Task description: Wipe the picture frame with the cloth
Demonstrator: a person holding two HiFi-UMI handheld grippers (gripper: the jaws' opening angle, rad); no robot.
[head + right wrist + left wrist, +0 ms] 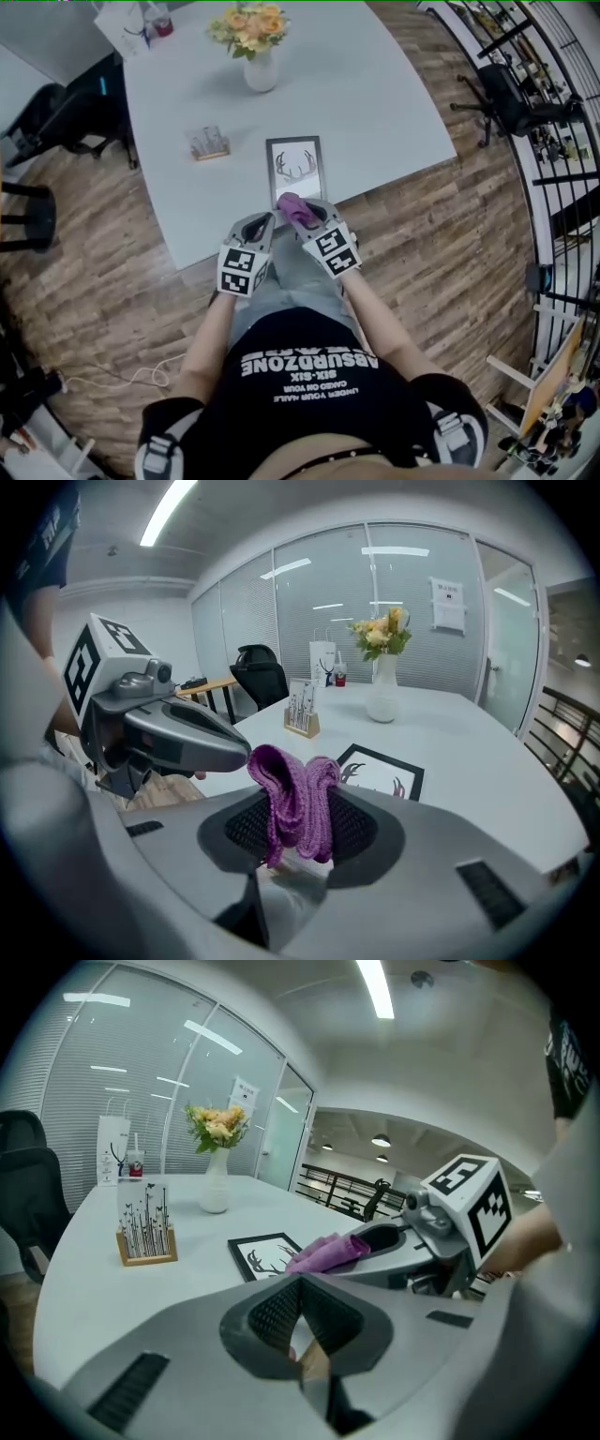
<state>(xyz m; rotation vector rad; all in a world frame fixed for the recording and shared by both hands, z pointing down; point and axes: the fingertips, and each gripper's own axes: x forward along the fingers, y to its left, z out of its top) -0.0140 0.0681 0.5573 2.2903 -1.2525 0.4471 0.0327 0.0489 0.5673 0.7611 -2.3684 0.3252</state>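
Observation:
A black picture frame [296,170] with an antler print lies flat near the table's front edge; it also shows in the left gripper view [261,1252] and the right gripper view [382,769]. My right gripper [298,213] is shut on a folded purple cloth [295,802], held just above the frame's near end [291,202]. Beside it on the left, my left gripper [263,221] hovers at the table edge, shut and holding nothing. The cloth [326,1252] pokes out of the right gripper in the left gripper view.
A white vase of flowers [259,58] stands behind the frame. A small wooden card holder [209,143] sits left of the frame. A white bag [124,26] is at the far corner. Black chairs [56,112] stand left of the white table [375,103]; wood floor surrounds it.

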